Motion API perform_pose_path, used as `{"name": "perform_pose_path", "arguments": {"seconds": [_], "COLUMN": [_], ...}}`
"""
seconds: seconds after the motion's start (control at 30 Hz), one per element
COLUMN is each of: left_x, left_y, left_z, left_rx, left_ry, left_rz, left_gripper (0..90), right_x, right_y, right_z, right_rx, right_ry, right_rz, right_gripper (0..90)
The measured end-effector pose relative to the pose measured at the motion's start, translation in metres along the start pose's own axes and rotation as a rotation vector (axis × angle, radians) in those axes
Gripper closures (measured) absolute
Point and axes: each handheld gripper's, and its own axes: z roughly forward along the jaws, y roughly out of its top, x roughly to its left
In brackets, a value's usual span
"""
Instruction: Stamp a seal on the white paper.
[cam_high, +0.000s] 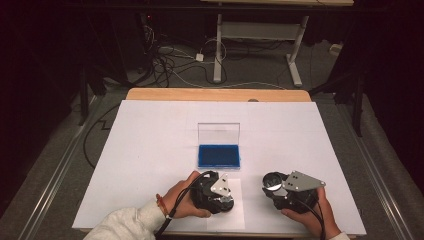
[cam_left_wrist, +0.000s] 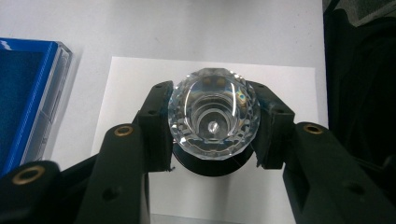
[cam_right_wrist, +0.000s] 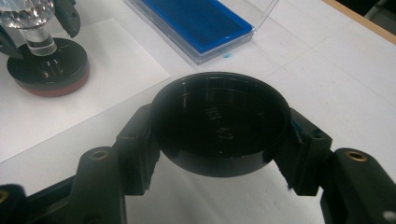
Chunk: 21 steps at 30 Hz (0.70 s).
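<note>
My left gripper (cam_left_wrist: 212, 127) is shut on a clear faceted crystal knob (cam_left_wrist: 214, 109). The knob stands on a short clear stem over a round black base (cam_right_wrist: 46, 69) with a red bottom rim. That base rests on a small white sheet (cam_left_wrist: 140, 79). My right gripper (cam_right_wrist: 219, 128) is shut on a round black cap (cam_right_wrist: 219, 119), hollow side up, held just above the table. In the high view the left gripper (cam_high: 224, 199) and right gripper (cam_high: 272, 185) sit side by side near the front edge, each in a hand.
A blue-lined case (cam_high: 218, 155) with its clear lid (cam_high: 218, 133) standing up lies mid-table, just beyond both grippers. White paper (cam_high: 150, 150) covers the wooden tabletop (cam_high: 215, 94). Cables and desk legs stand on the floor behind.
</note>
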Motion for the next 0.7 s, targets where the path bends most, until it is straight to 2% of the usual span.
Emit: {"name": "perform_pose_path", "arguments": {"seconds": [0.43,0.63,0.7], "left_x": [0.0008,-0.0011,0.0015], "left_y": [-0.0006,0.0003,-0.0006], "left_z": [0.0006,-0.0003,-0.0020], "left_rx": [-0.007,-0.012,-0.037], "left_ry": [-0.007,0.011,-0.012], "left_rz": [-0.006,-0.003,-0.020], "left_gripper": [54.4,54.4,54.4], "right_x": [0.0003,0.0002,-0.0006], "right_y": [-0.0001,0.0004,0.0005], "right_z": [0.0001,-0.0014,-0.0019], "right_rx": [0.003,-0.004,-0.008], "right_ry": [0.003,0.004,0.001], "right_rz": [-0.004,-0.008,-0.006], "right_gripper": [39.0,39.0,39.0]}}
